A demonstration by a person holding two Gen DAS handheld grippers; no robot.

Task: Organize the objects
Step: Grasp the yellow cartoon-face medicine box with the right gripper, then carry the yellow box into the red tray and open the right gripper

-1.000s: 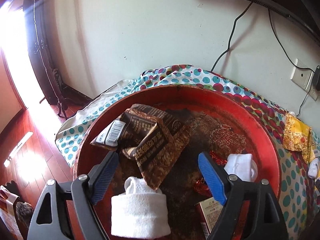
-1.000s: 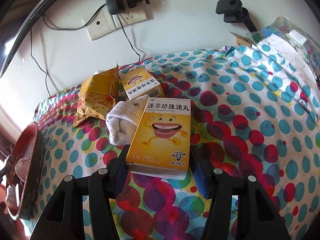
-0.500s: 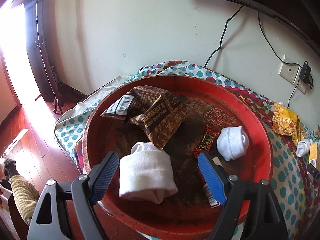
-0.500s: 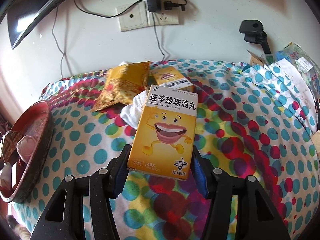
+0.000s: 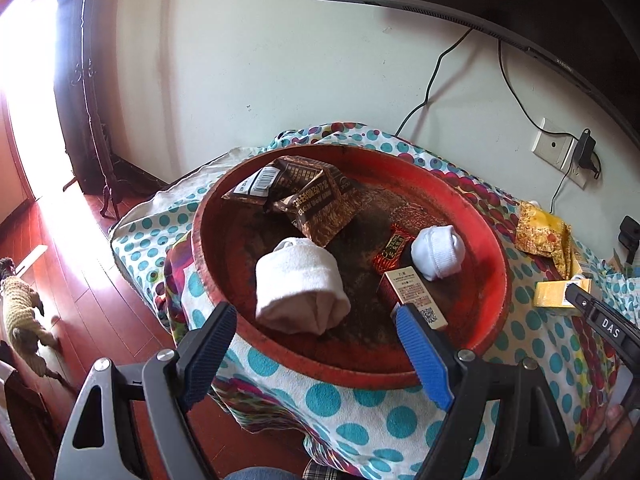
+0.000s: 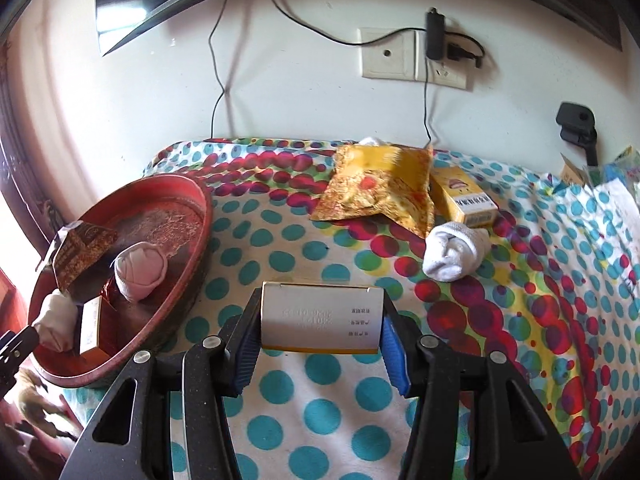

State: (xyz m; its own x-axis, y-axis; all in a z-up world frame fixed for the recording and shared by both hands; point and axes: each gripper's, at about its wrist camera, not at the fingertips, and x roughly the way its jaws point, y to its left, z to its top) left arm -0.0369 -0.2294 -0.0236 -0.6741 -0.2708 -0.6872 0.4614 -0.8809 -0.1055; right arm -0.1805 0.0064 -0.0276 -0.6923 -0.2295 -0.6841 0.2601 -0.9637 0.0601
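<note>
My right gripper [image 6: 320,322] is shut on a yellow medicine box [image 6: 320,316], held end-on above the dotted cloth. The box also shows in the left wrist view [image 5: 554,298]. My left gripper [image 5: 316,344] is open and empty at the near rim of the round red tray [image 5: 496,308]. The tray holds a rolled white towel [image 5: 300,288], a white sock ball [image 5: 438,252], brown snack packets [image 5: 316,200], a red packet [image 5: 394,246] and a small box [image 5: 416,296]. The tray [image 6: 200,240] lies left of my right gripper.
On the cloth beyond my right gripper lie a yellow snack bag [image 6: 380,188], a second yellow box [image 6: 464,196] and a rolled white sock [image 6: 454,252]. Wall sockets [image 6: 412,56] with cables are behind. A wood floor [image 5: 60,240] lies left of the table.
My left gripper has pulled back from over the tray to its near rim. My right gripper has lifted the yellow box, tipped it end-on and swung left toward the tray.
</note>
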